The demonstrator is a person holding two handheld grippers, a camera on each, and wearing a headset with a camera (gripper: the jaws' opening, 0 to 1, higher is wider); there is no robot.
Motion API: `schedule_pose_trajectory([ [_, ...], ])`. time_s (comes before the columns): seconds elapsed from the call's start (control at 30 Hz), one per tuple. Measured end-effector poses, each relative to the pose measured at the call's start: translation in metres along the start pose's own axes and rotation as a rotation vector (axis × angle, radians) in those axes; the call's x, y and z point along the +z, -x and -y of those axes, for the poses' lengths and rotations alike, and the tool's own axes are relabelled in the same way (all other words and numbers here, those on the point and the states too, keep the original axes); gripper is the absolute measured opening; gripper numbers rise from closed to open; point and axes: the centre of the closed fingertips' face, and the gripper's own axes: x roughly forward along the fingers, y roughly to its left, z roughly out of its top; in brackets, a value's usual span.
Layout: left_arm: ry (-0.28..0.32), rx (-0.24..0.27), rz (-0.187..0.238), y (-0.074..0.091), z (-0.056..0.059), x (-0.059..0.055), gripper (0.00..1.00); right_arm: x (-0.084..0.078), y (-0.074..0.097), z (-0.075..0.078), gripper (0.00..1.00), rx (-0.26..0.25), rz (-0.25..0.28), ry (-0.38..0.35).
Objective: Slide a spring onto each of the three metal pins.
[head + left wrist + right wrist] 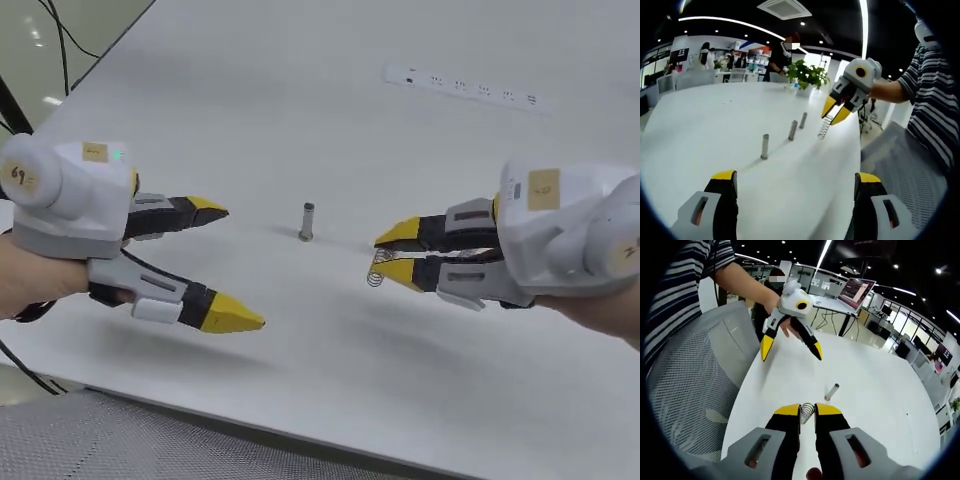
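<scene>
White table (pixel 330 100) w/ power strip (pixel 465 88), open-plan office, L gripper (pixel 238 266) fingers spread, R gripper (pixel 382 255) pinching spring (pixel 376 277)

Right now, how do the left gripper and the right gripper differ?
The left gripper has its jaws wide apart and holds nothing; the right gripper has its jaws pinched on a spring. In the head view the left gripper is to the left of the bare pin, the right gripper to its right. Both have yellow tips aimed toward that pin, above the table.
</scene>
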Motion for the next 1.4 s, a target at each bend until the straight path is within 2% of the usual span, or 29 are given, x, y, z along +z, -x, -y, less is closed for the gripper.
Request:
schedule_pose_trajectory([
  [0.3,0.015,0.021,0.015,0.007,-0.003,-0.001,0.98,0.001,-0.011,0.004,0.08,0.013,-0.01,0.013],
  [0.6,0.014,0.024,0.027,0.009,-0.004,0.0,0.98,0.007,-0.021,0.024,0.08,-0.016,-0.013,0.027],
  [0.9,0.011,0.021,0.044,0.009,-0.002,0.002,0.98,0.023,-0.032,0.047,0.08,-0.052,0.006,0.029],
  [1.0,0.006,0.023,0.048,0.01,-0.002,0.003,0.98,0.03,-0.037,0.054,0.08,-0.065,0.026,0.015],
  [1.4,0.013,0.018,0.051,0.01,0.001,0.002,0.95,0.042,-0.051,0.07,0.08,-0.088,0.047,-0.016],
])
